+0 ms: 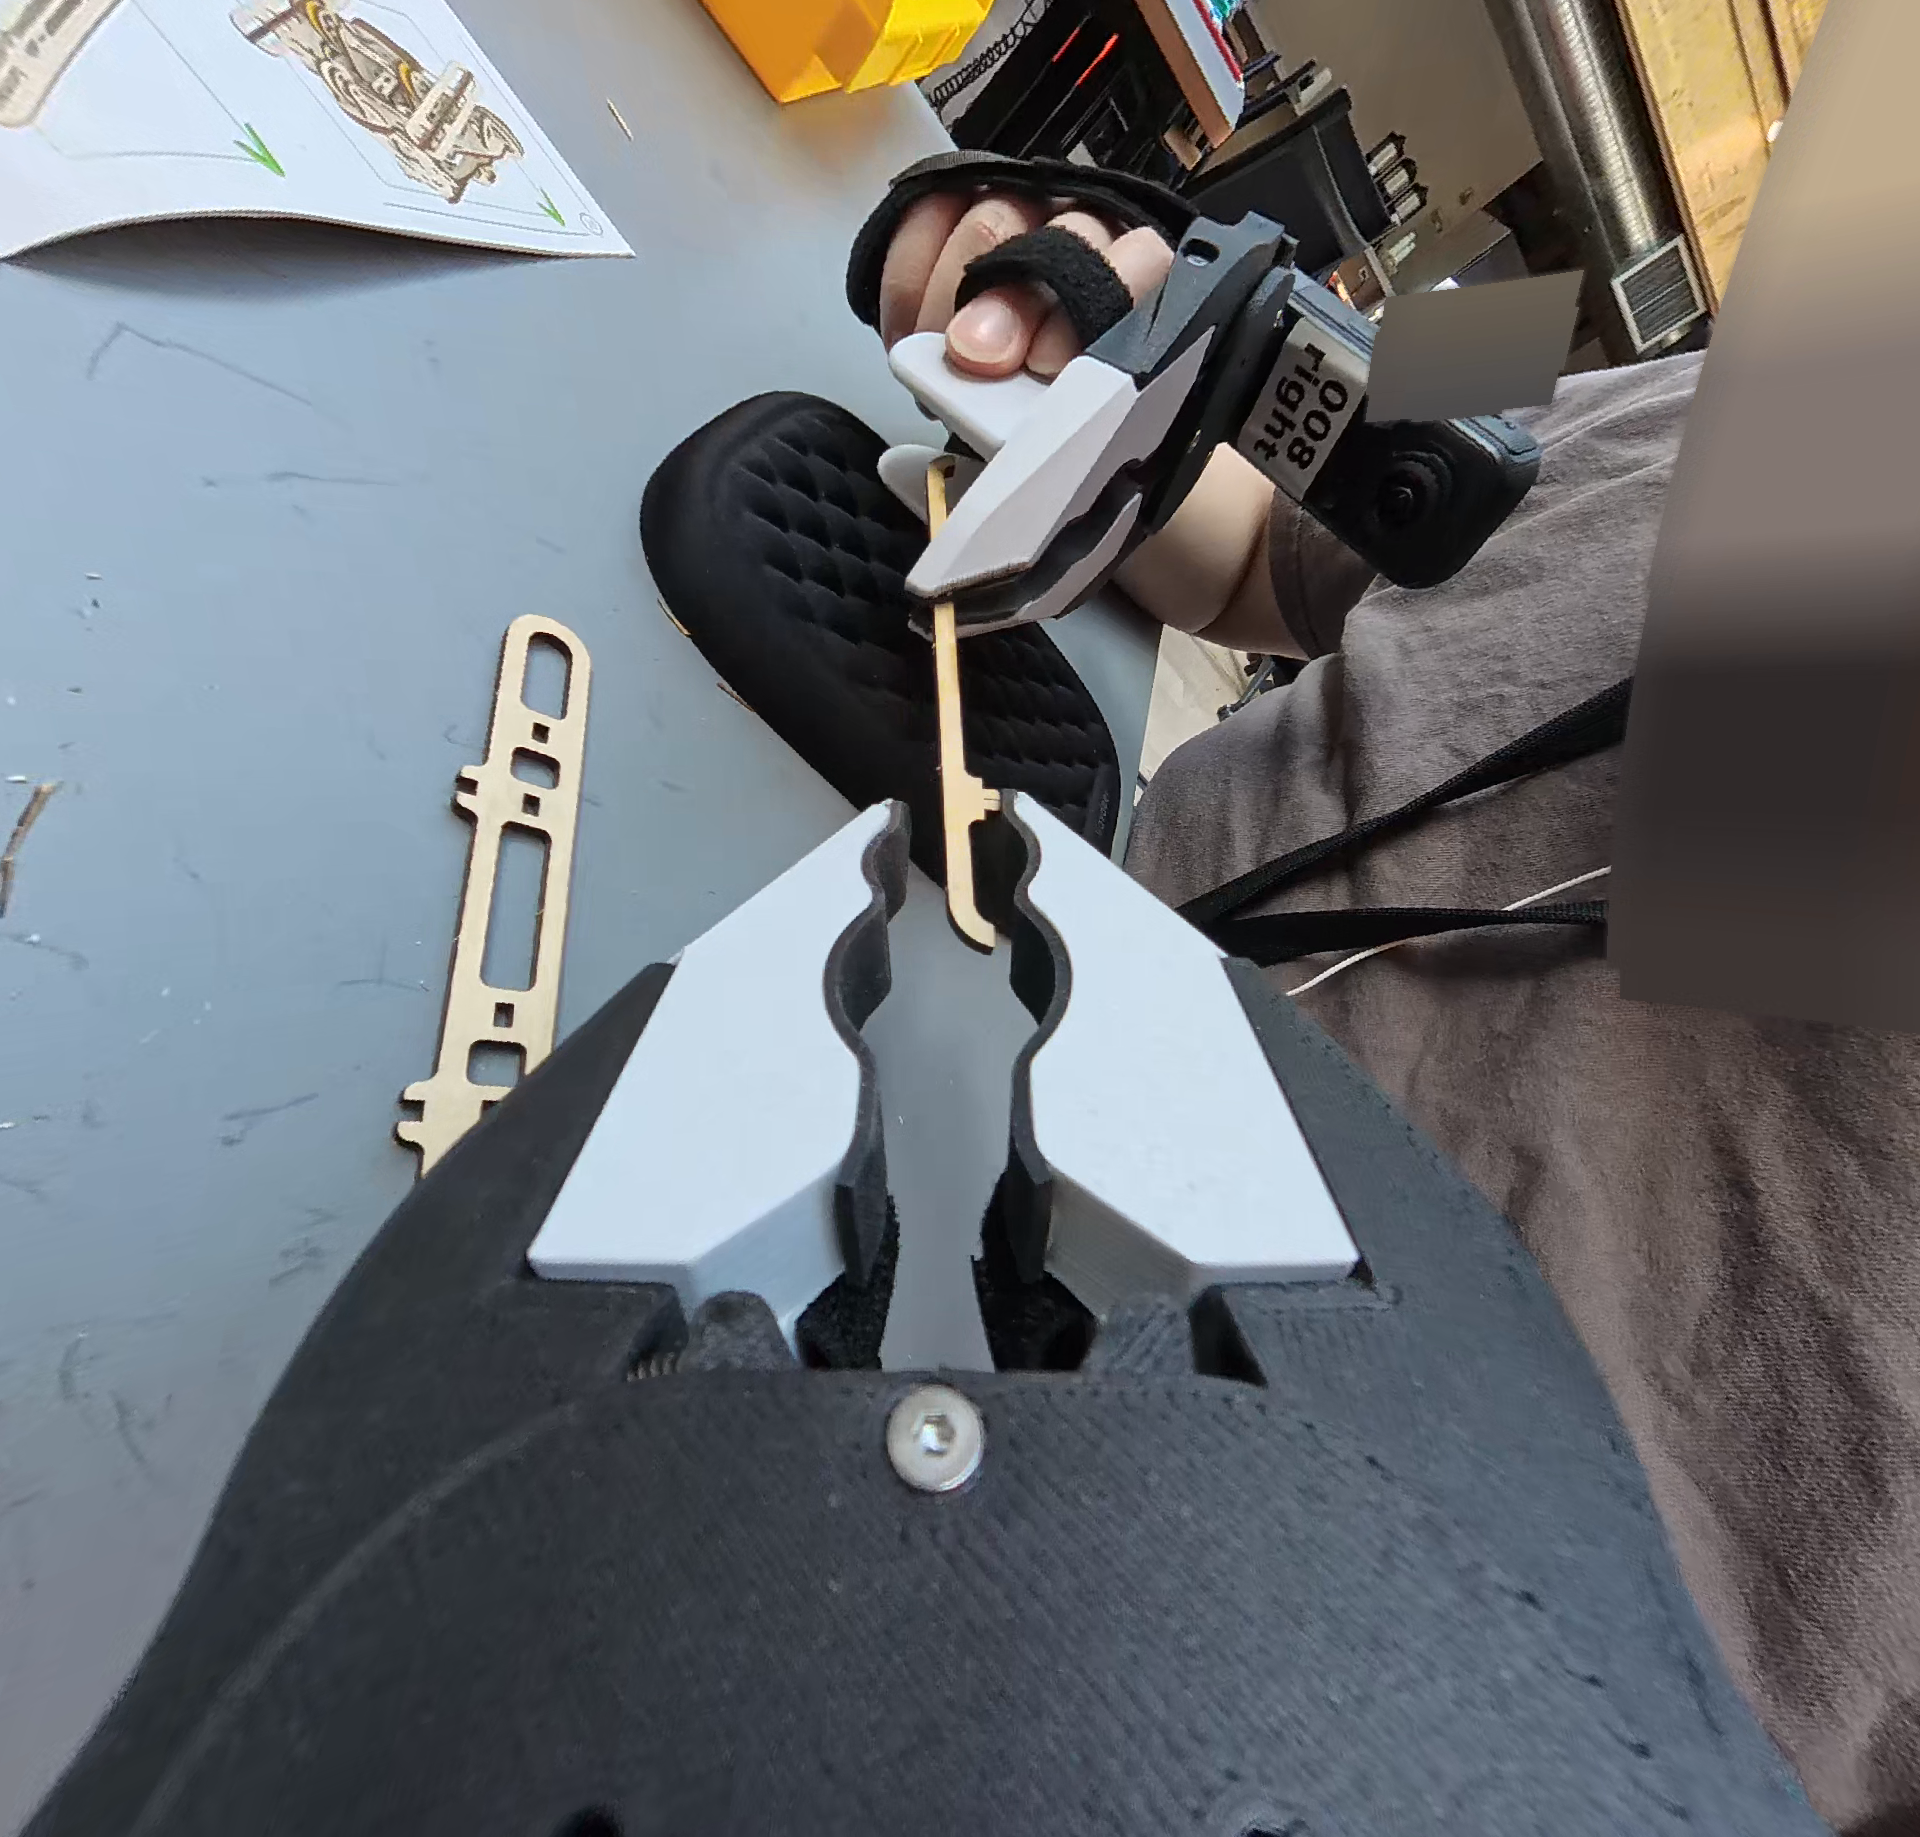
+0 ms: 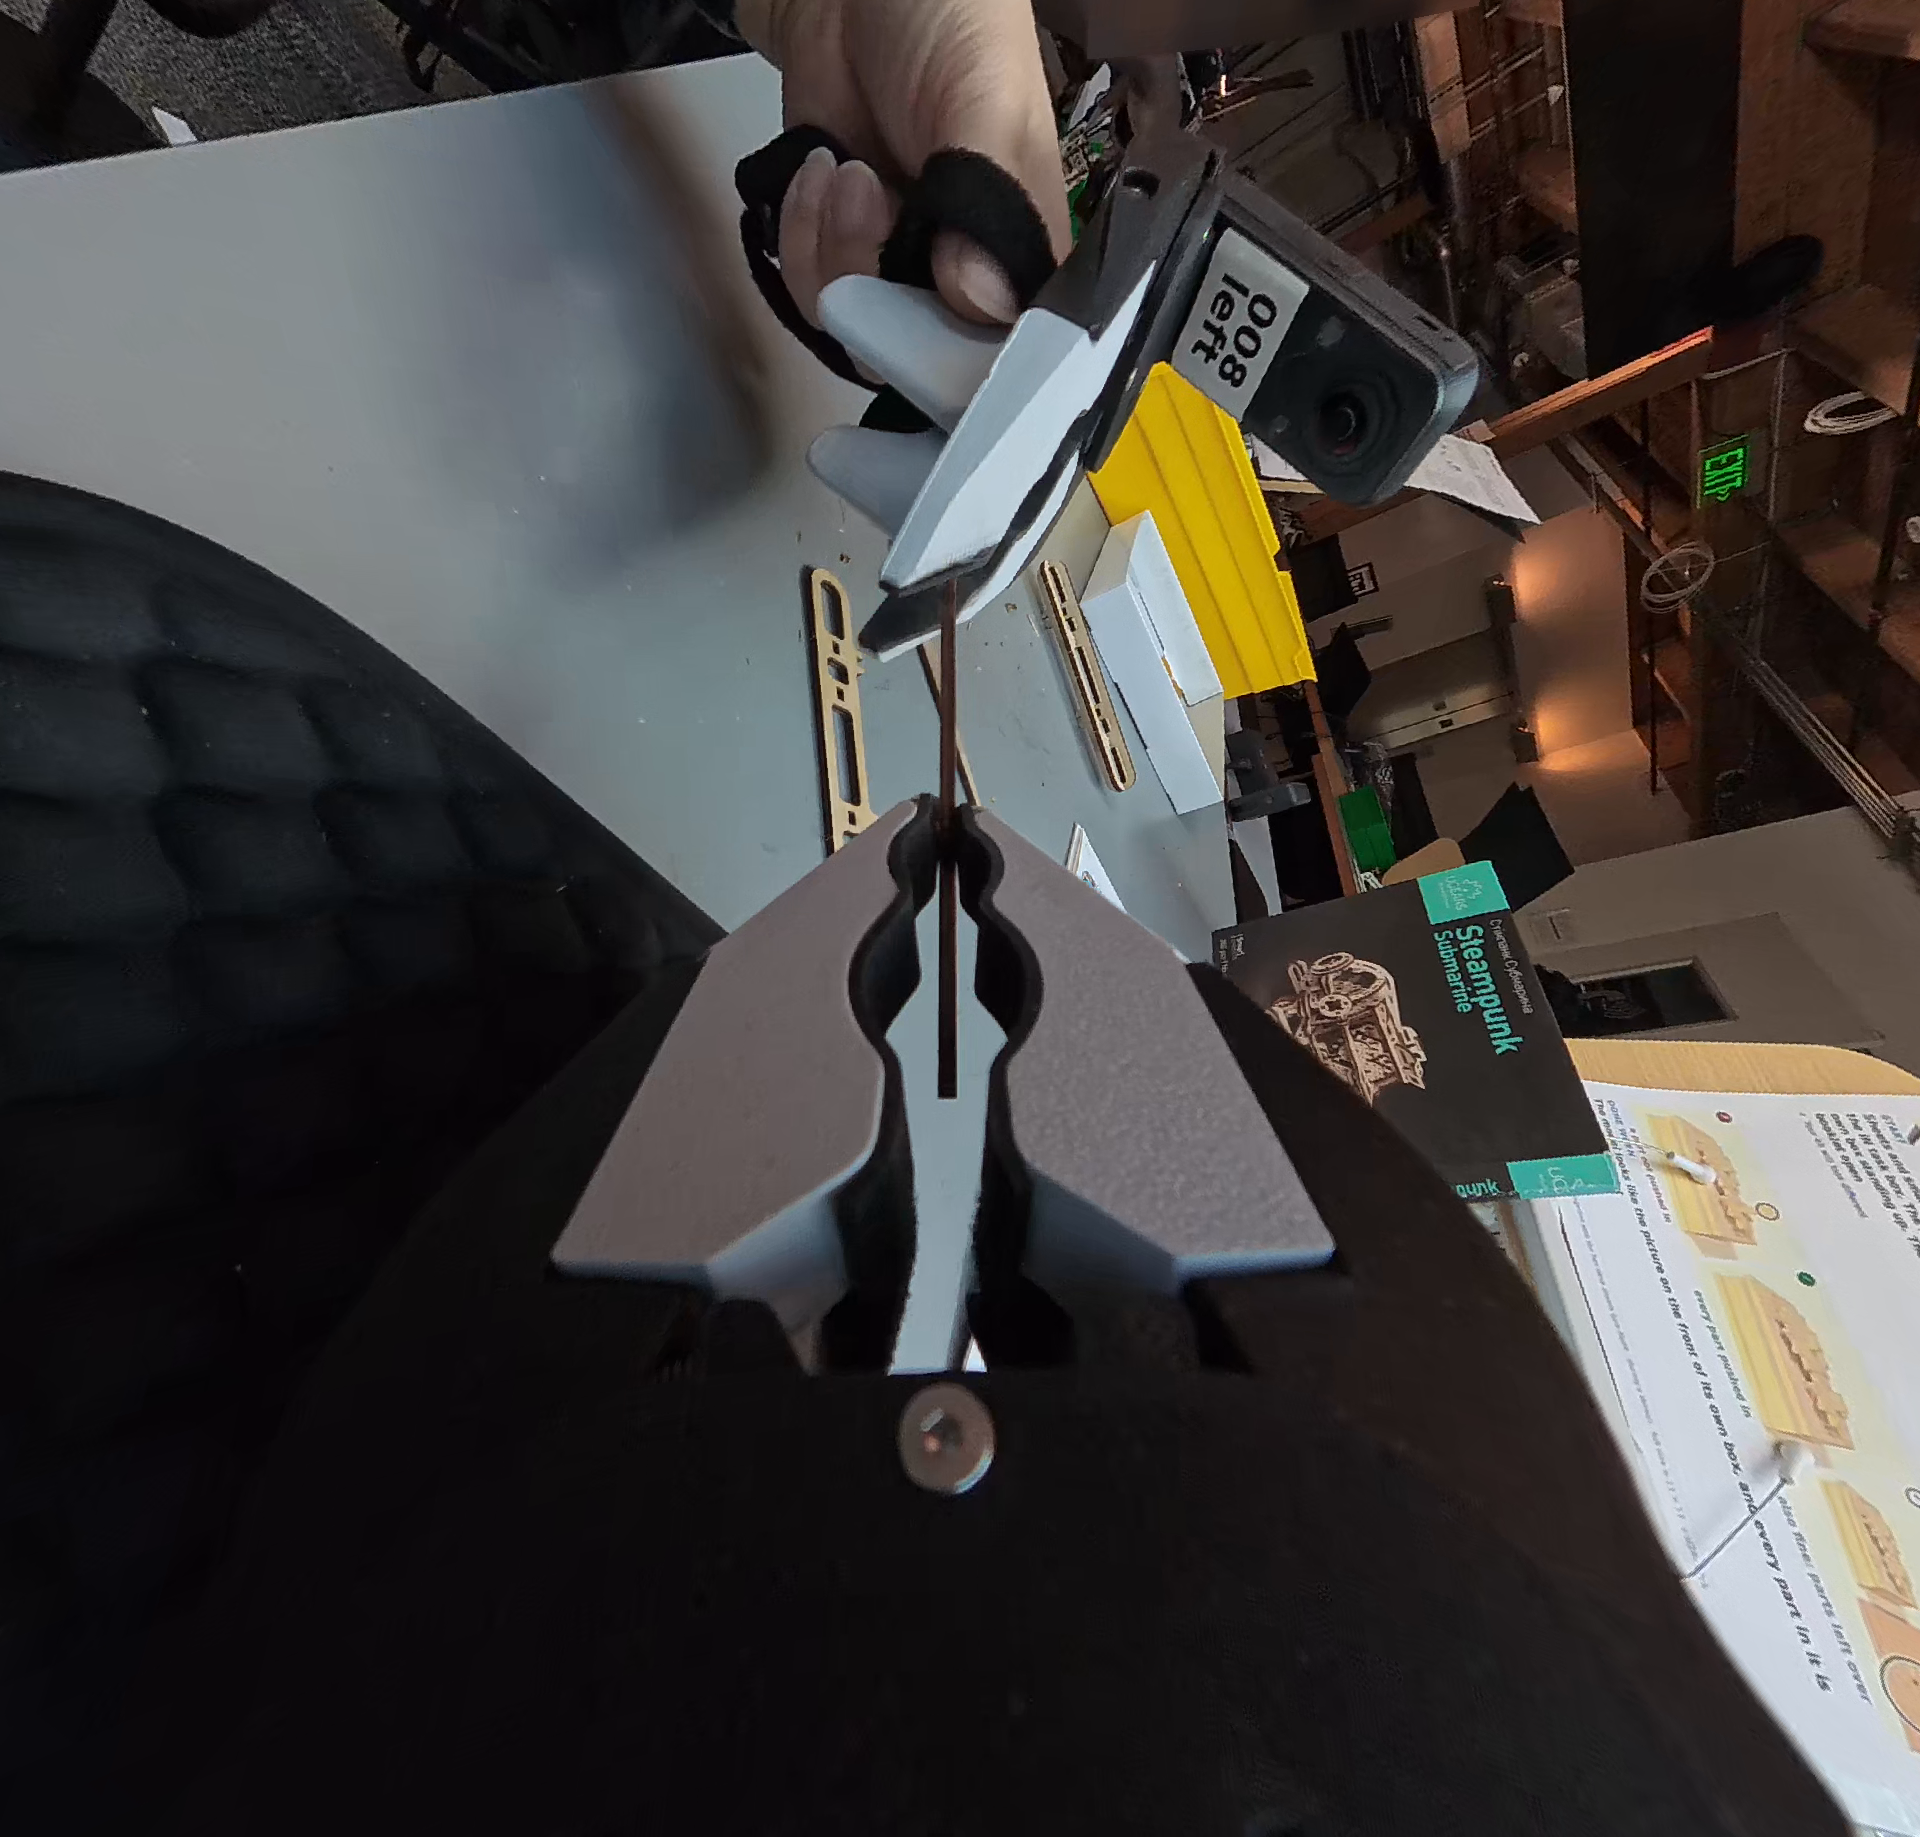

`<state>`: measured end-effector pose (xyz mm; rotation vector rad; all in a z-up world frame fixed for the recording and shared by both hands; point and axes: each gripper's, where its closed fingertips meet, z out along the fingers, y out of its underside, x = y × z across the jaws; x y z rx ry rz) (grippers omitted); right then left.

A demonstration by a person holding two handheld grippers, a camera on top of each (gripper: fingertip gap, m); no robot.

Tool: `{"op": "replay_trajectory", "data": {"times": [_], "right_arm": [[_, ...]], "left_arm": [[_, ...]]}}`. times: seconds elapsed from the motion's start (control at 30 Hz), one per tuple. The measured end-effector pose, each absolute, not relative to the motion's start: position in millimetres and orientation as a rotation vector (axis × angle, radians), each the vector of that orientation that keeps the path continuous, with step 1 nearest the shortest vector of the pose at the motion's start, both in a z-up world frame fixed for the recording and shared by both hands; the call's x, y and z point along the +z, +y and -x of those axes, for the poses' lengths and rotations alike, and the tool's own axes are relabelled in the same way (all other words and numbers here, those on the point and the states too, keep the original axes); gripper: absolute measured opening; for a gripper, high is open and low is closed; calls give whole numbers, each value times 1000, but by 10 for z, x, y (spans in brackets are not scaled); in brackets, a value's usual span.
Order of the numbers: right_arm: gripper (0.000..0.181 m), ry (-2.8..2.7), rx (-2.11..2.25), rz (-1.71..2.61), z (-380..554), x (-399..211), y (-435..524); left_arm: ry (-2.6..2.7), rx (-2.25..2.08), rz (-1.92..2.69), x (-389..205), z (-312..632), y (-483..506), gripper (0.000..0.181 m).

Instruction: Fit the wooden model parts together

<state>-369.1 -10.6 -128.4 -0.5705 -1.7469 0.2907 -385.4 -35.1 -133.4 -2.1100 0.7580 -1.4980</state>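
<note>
The right tongs (image 2: 943, 808) are pinched nearly shut on a thin wooden strip (image 1: 961, 738), gripping it edge-on at their very tips. The strip runs straight across to the left tongs (image 1: 954, 813), whose tips stand a little apart around its far end; one small tab of the strip touches the tip on the lap side, and the other tip does not press on it. In the right wrist view those left tongs (image 2: 914, 611) sit over the strip's end, but whether they squeeze it I cannot tell. A slotted wooden bar (image 1: 506, 873) lies flat on the grey table (image 1: 260, 540) just beside the left tongs, away from the lap. A black padded cushion (image 1: 831, 582) lies beneath the strip between the two tongs. A second slotted bar (image 2: 1086, 670) lies beyond the left tongs, near a yellow bin (image 2: 1205, 520)
</note>
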Motion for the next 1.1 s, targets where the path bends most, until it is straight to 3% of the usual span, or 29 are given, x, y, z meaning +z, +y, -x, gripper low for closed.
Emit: {"op": "replay_trajectory", "data": {"times": [0.1,0.7,1.1], "right_arm": [[0,-1740,287,558,3688,-1273,-111],[2,-1699,297,565,3680,-1262,-50],[22,-1667,636,795,3672,-1251,27]], "left_arm": [[737,-1532,2107,-1321,3853,-358,7],[666,-1575,2107,-1329,3864,-307,6],[746,-1328,2149,-1444,3959,-228,7]]}}
